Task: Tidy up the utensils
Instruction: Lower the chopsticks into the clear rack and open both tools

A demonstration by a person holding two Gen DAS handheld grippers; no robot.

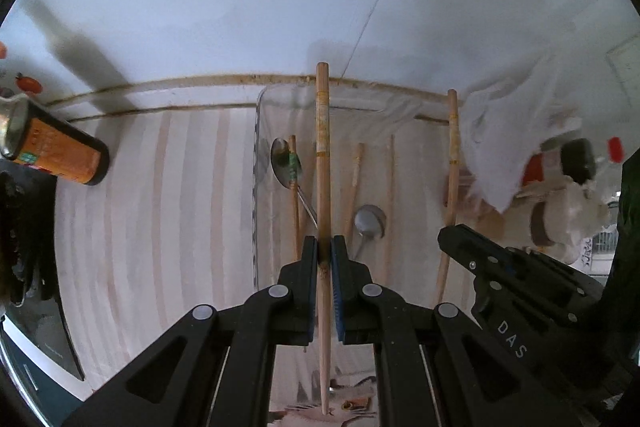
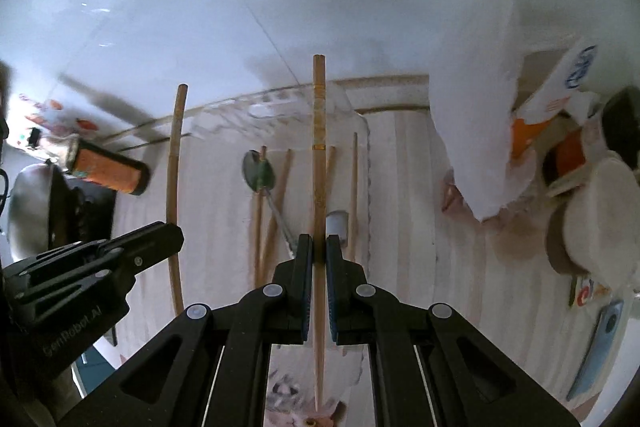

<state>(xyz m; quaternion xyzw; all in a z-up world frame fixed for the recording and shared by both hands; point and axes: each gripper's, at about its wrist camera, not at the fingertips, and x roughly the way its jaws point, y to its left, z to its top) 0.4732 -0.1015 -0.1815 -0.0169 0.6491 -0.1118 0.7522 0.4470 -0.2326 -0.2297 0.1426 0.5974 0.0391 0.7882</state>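
In the left wrist view, an orange can (image 1: 60, 151) lies tipped at the left edge on the striped surface (image 1: 160, 207). Right of it, at centre, a clear tray (image 1: 256, 187) sits against the back wall and holds loose chopsticks (image 1: 354, 175) and two spoons: one (image 1: 286, 163) at the tray's left with a green mark on its bowl, one (image 1: 370, 221) nearer the middle. The left gripper (image 1: 324, 251) fills the lower centre, its jaws pinching a chopstick (image 1: 323, 147) that runs upright through the frame, tip low and butt up near the wall line. Further right the right gripper (image 1: 452, 237) enters from the lower right, carrying a second chopstick (image 1: 452, 163); its jaws are not clearly seen from here. White cloth (image 1: 508, 131) and blurred containers crowd the right edge.

In the right wrist view, the can (image 2: 108, 169) lies at the left, with the left gripper (image 2: 176, 235) below it and its chopstick (image 2: 176, 187) standing just beside. At centre the tray (image 2: 366, 163) holds the marked spoon (image 2: 258, 171) and chopsticks (image 2: 354, 187). The right gripper (image 2: 320, 247) is clamped on its own chopstick (image 2: 319, 147), upright over the tray. White cloth (image 2: 476, 131) hangs to the right, with what may be jars and packets beyond, too blurred to name.
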